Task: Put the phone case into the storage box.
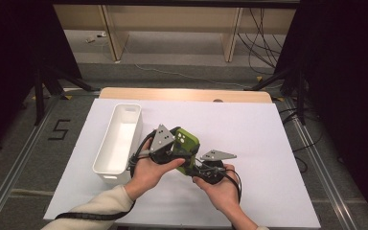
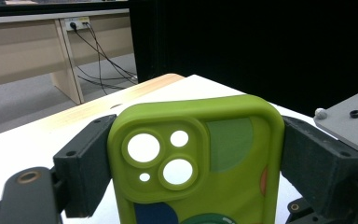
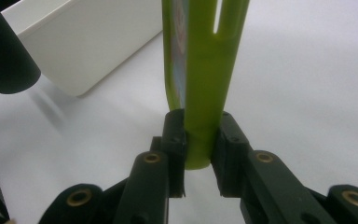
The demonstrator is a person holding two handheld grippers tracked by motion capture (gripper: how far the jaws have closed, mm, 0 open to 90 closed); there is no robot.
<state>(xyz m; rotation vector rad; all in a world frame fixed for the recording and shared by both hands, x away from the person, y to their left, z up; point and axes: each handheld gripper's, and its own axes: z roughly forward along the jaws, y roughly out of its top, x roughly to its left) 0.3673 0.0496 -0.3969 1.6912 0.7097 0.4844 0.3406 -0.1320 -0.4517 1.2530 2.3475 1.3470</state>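
A green phone case [image 1: 187, 143] is seen at the centre of the high view, held up off the white-covered bench [image 1: 268, 143] between two hand-held claws. The left claw [image 1: 165, 149] is carried in the left hand [image 1: 148, 172], just left of centre; in the left gripper view its jaws are seen on either side of the case [image 2: 200, 163], at the two long edges, with the pads apparently against them, so the case is gripped across its width. The camera cut-outs are shown in that view at centre left, with coloured patches on the back of the case. The right claw [image 1: 202, 165] is carried in the right hand [image 1: 223, 189], just right of centre and lower in the frame. In the right gripper view its jaws are closed on the lower end of the case [image 3: 205, 84], which is seen edge-on and rises upright through the middle of the frame; the pads are pressed on both faces. A white oblong bin [image 1: 120, 139] stands on the bench left of centre in the high view, just beside the left hand, and its wall [image 3: 84, 51] appears at the upper left of the right gripper view. A pale wooden strip [image 1: 187, 94] of the bench is exposed along the far edge, in the upper middle of the high view. Cables [image 2: 98, 56] are seen on the floor at the upper left of the left gripper view.
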